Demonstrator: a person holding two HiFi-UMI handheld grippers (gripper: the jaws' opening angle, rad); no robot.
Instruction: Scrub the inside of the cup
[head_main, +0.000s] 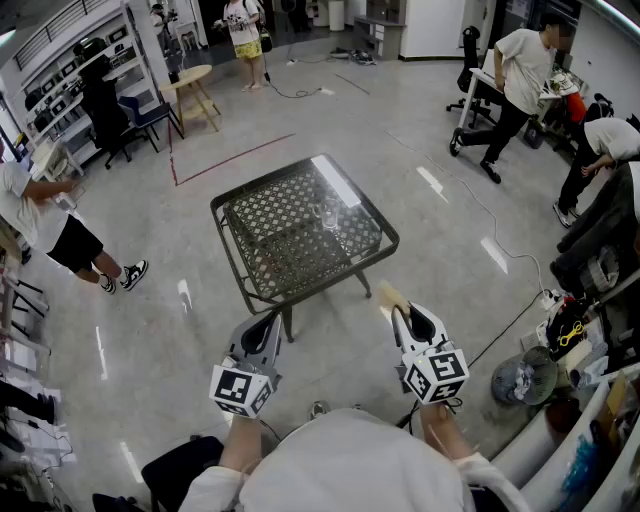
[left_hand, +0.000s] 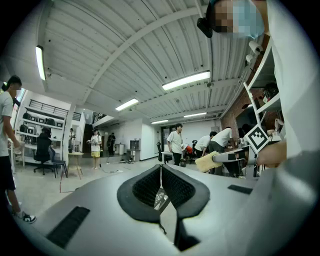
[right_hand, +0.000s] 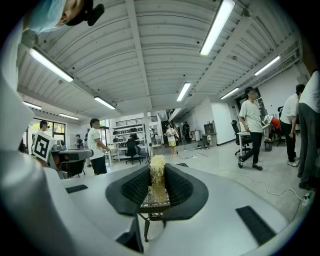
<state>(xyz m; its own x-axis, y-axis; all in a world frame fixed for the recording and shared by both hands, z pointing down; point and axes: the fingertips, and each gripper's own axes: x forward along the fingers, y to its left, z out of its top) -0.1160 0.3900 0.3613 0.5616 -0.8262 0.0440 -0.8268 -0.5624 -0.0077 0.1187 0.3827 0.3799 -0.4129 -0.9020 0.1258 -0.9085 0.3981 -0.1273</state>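
Operator's white shirt (head_main: 350, 465) filled the bottom edge of the head view, with both forearms reaching forward from it.

Left gripper (head_main: 269, 322): held about level, marker cube (head_main: 241, 389) at its rear. Its fingers (left_hand: 179, 189) were pressed together along a thin seam, with nothing between them.

Right gripper (head_main: 402, 314): held beside the left one, apart from it and pointing the same way. Its fingers (right_hand: 131, 191) were clamped on a pale yellow sponge (right_hand: 157, 165). The sponge stood upright in the gap and stuck out past the fingertips. In the left gripper view it showed as a yellow block at the tip of the right gripper.

Cup (head_main: 326, 212): clear glass, standing on the tabletop (head_main: 262, 222) towards its far right part, well apart from both grippers. It was too small in view to resolve further.

Tabletop: dark metal lattice, square with rounded corners, on thin legs, standing on a glossy grey floor (head_main: 420, 130). Both grippers sat short of its near edge.

Surroundings:
- A red tape line (head_main: 236, 157) ran on the floor beyond the table.
- A small wooden table (head_main: 193, 83) stood further off at upper left.
- A fan (head_main: 518, 380) lay on the floor at right among clutter.
- One person (head_main: 40, 215) stood at the left edge, and another (head_main: 515, 75) stood by a desk at upper right.
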